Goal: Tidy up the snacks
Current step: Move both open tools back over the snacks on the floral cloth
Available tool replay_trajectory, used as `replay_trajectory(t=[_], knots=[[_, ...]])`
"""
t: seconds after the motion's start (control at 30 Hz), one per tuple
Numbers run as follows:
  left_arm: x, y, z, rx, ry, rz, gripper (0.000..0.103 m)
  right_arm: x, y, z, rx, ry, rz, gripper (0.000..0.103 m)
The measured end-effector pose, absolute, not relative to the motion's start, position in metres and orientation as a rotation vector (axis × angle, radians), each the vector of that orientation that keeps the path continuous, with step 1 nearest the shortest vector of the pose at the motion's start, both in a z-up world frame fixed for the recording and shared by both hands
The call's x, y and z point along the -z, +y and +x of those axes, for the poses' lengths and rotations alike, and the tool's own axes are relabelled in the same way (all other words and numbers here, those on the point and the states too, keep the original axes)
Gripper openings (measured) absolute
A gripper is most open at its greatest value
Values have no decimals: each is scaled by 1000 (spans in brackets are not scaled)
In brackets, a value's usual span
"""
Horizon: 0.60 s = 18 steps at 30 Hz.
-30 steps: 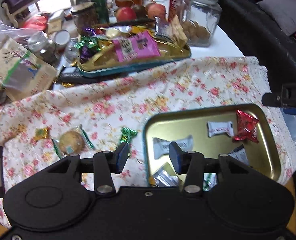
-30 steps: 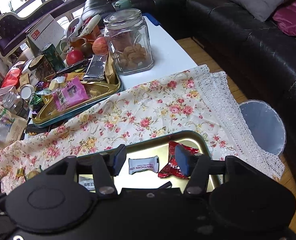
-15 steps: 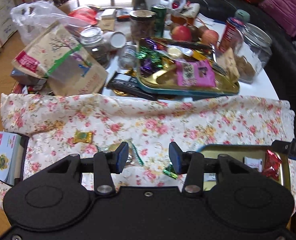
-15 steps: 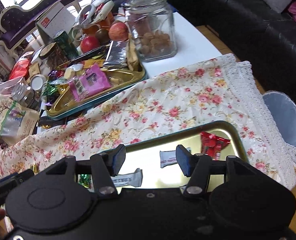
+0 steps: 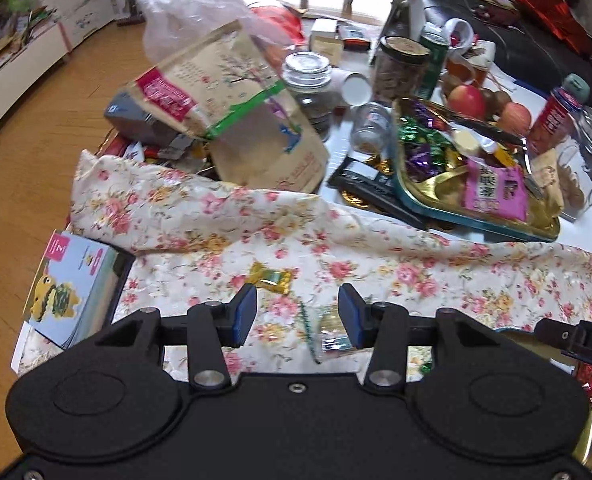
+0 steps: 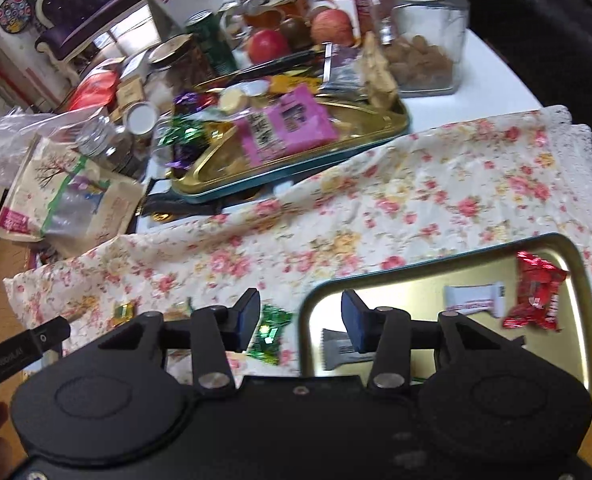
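Snacks lie under both tilted-down hand-held grippers: left [image 5: 297, 316] empty, half-open; right [image 6: 300, 322] empty, closing.

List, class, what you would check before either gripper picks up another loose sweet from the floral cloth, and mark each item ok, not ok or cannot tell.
1. left gripper empty: ok.
2. right gripper empty, jaws closing: ok.
3. yellow-wrapped candy unobstructed on floral cloth: ok.
4. green-wrapped candy outside gold tray: ok.
5. Tray has free space: ok.
6. Grippers clear of each other: cannot tell.
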<state>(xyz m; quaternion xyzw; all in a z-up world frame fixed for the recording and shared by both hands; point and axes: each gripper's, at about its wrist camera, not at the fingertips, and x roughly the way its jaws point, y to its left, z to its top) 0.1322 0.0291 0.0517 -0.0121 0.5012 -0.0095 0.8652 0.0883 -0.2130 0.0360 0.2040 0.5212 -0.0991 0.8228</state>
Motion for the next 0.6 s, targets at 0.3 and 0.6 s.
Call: replay_trajectory(t=[0.3, 0.6], knots=[[-48, 66, 142, -49, 1059, -68, 53, -20, -154, 109, 84, 1112, 327, 39], [-55, 72, 142, -70, 1003, -22, 54, -6, -117, 123, 39, 1078, 212, 39]])
